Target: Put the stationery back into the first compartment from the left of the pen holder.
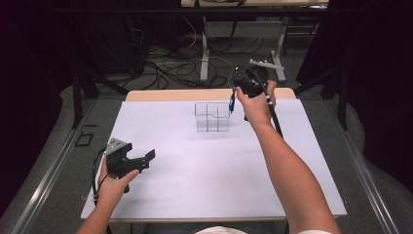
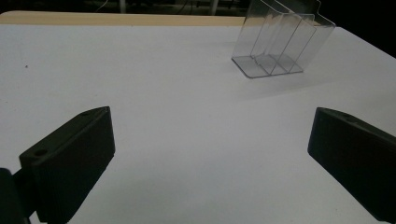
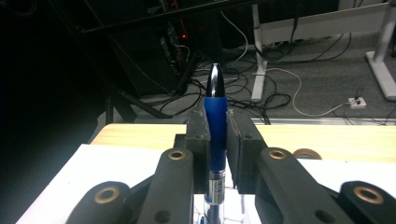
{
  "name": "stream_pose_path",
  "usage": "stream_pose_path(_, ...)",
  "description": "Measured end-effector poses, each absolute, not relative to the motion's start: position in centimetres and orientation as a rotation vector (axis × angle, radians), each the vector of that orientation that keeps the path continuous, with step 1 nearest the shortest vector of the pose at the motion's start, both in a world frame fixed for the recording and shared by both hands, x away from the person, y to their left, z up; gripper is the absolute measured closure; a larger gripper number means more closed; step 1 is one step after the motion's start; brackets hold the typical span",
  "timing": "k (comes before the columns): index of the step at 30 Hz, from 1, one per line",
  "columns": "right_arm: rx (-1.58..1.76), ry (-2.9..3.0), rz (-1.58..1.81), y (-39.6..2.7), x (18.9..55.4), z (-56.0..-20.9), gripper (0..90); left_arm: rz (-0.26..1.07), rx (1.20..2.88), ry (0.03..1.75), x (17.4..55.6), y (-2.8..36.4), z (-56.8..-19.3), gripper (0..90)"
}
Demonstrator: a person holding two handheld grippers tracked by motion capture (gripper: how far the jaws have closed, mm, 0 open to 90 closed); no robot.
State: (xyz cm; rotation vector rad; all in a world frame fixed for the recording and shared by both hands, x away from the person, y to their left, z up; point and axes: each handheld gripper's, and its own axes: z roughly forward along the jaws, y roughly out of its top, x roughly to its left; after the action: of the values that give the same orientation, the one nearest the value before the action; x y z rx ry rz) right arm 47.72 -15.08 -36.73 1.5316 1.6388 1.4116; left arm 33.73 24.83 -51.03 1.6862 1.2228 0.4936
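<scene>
I had the right gripper (image 1: pixel 233 95) up near the top centre of the high view, its jaws clamped on the blue pen (image 3: pixel 215 135). The pen stood upright, long axis vertical, tip up. The clear compartment holder (image 1: pixel 212 117) sat just below and left of it in that frame, so I judged the drop was short. My left gripper (image 1: pixel 141 161) waited at lower left, jaws wide and empty, well apart from the holder.
</scene>
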Motion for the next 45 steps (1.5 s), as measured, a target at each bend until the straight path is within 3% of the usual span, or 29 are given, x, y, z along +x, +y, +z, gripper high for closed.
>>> stream_pose_path(14,1.436,1.688,1.388,-10.2,49.6,-36.8,80.5,0.492,1.684,1.212,33.6,24.9,-50.9,0.3)
stream_pose_path(45,1.338,1.707,1.348,-4.7,51.6,-39.0,80.4,0.491,1.678,1.216,33.7,25.1,-51.0,0.3)
